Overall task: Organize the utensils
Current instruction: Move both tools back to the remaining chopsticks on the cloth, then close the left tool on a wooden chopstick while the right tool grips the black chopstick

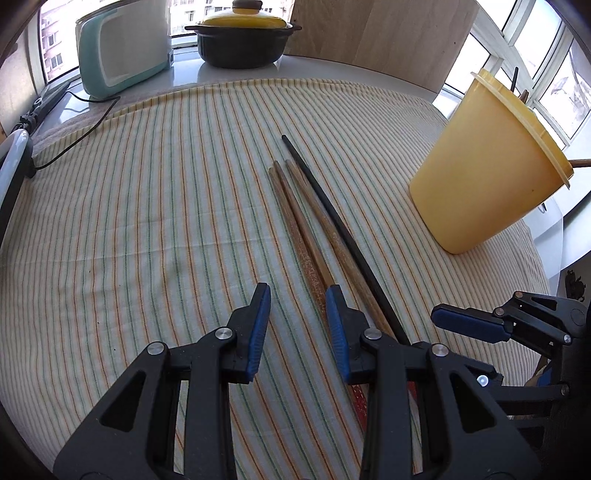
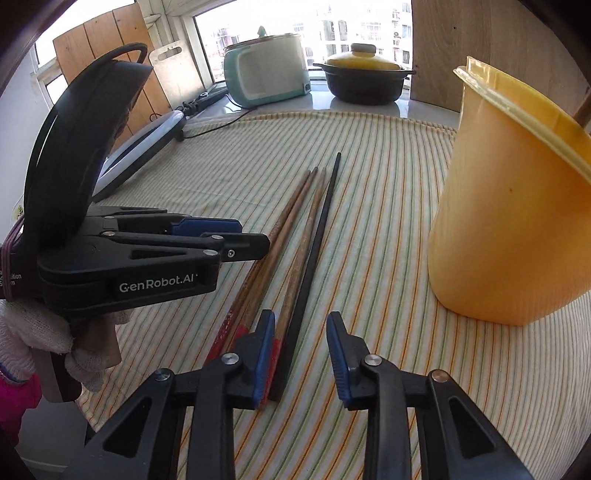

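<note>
Three brown wooden chopsticks [image 1: 295, 218] and one black chopstick [image 1: 332, 218] lie side by side on the striped cloth [image 1: 147, 206], also in the right wrist view [image 2: 295, 229]. My left gripper [image 1: 297, 295] is open and empty, over the thick ends of the leftmost brown sticks. My right gripper [image 2: 301, 323] is open and empty, its jaws around the black chopstick's [image 2: 314, 240] thick end. A yellow plastic holder [image 1: 491, 170] stands to the right, with stick tips showing above its rim; it also fills the right of the right wrist view [image 2: 513, 206].
A mint-green appliance [image 1: 122, 51] and a black pot with a yellow lid [image 1: 243, 37] stand at the back by the window. A wooden board [image 1: 376, 33] leans behind. A black cord [image 1: 81, 136] crosses the cloth's left edge. The left gripper's body [image 2: 122, 258] sits close to the left.
</note>
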A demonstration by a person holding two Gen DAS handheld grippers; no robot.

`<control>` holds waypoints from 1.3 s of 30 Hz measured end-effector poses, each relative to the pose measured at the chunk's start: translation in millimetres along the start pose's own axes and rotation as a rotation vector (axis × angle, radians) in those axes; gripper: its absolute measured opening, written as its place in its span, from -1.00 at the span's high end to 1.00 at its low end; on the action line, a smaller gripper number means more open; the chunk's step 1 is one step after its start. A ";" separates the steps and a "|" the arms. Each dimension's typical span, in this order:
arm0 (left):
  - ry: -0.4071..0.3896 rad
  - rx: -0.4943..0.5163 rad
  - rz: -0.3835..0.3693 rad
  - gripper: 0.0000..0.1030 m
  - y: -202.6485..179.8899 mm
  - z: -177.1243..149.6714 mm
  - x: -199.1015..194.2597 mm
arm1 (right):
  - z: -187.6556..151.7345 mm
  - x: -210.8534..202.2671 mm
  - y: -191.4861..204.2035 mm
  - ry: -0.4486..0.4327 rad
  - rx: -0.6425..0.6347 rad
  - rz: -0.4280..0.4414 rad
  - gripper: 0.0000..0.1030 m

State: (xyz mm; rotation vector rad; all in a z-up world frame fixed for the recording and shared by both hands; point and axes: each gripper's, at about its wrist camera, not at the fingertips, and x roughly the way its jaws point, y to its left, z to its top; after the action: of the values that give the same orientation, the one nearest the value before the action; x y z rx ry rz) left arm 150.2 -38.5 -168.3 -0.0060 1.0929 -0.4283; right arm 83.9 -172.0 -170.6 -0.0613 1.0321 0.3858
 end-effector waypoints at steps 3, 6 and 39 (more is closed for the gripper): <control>-0.007 0.013 0.014 0.41 -1.3 1.0 1.3 | 1.7 4.8 -2.6 0.012 0.011 -0.001 0.50; 0.003 0.030 0.027 0.41 -3.6 3.7 4.1 | 3.0 8.1 -5.5 0.023 0.020 0.004 0.51; 0.044 0.087 0.094 0.82 -1.0 11.0 10.4 | 42.4 41.6 -3.8 0.105 0.012 -0.059 0.71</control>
State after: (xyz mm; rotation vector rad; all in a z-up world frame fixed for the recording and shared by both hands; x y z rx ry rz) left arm 163.4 -45.1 -171.8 0.1320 1.1128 -0.3924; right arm 139.0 -154.0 -184.4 -0.1019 1.1334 0.3253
